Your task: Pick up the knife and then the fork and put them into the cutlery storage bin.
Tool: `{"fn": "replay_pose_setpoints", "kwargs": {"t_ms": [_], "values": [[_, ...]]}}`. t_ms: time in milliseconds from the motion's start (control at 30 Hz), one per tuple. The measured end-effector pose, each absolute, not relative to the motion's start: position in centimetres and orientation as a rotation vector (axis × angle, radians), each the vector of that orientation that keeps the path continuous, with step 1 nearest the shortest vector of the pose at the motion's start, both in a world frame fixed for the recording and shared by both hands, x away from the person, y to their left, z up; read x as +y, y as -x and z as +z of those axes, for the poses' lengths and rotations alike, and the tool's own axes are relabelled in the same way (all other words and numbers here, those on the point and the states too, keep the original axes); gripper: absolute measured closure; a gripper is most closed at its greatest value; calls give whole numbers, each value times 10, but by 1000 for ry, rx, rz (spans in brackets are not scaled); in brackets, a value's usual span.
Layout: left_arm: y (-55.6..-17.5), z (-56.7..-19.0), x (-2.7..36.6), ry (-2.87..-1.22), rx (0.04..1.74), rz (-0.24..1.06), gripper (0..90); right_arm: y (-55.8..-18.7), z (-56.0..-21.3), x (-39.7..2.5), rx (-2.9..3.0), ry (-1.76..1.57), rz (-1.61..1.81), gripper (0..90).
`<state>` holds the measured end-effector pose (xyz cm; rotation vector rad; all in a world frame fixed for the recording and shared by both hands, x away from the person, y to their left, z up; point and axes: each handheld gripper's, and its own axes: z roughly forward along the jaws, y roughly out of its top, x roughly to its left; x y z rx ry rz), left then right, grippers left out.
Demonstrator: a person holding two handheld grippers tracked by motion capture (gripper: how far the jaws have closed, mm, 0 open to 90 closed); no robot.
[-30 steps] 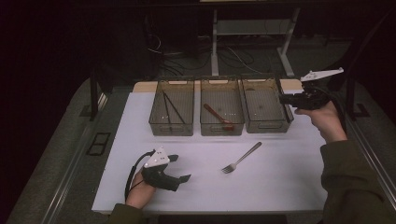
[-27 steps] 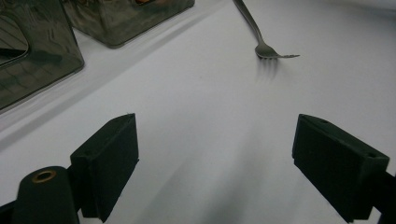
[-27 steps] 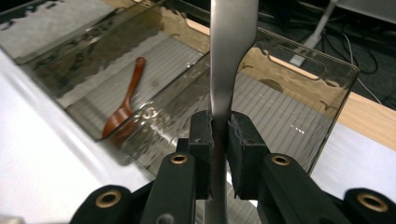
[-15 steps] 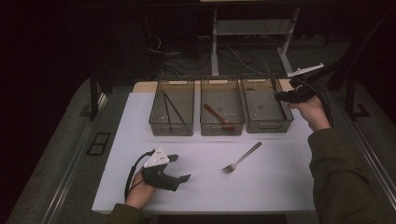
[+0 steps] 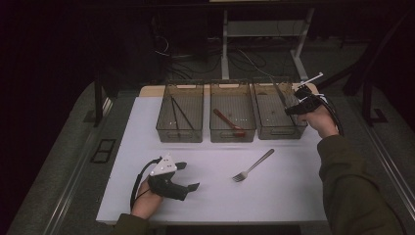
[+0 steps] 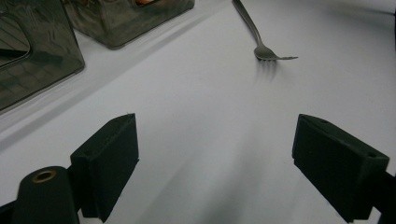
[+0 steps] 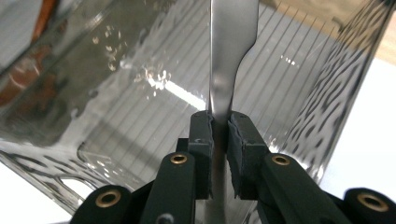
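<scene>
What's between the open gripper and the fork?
Nothing: in the left gripper view, only bare white table lies between the left gripper and the fork.

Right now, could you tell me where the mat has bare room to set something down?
Free: between the left gripper and the fork, and right of the fork. Crowded: the bins along the far edge, where the right gripper holds a knife.
</scene>
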<state>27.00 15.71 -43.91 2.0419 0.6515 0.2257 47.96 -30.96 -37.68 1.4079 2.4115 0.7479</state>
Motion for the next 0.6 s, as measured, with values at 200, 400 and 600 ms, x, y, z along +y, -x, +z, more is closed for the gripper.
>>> {"fn": "replay_pose_setpoints", "kwargs": {"t_ms": [200,400,600], "values": [[-270,-439,157,-2042,652,225,135,-484,-385,-307,2439,-1439,710,790],[-269,-439,158,-2038,656,223,136,-483,-383,-306,2422,-1425,720,678],[-269,-439,158,-2039,655,225,135,-465,-361,-315,2338,-1393,941,591]]}}
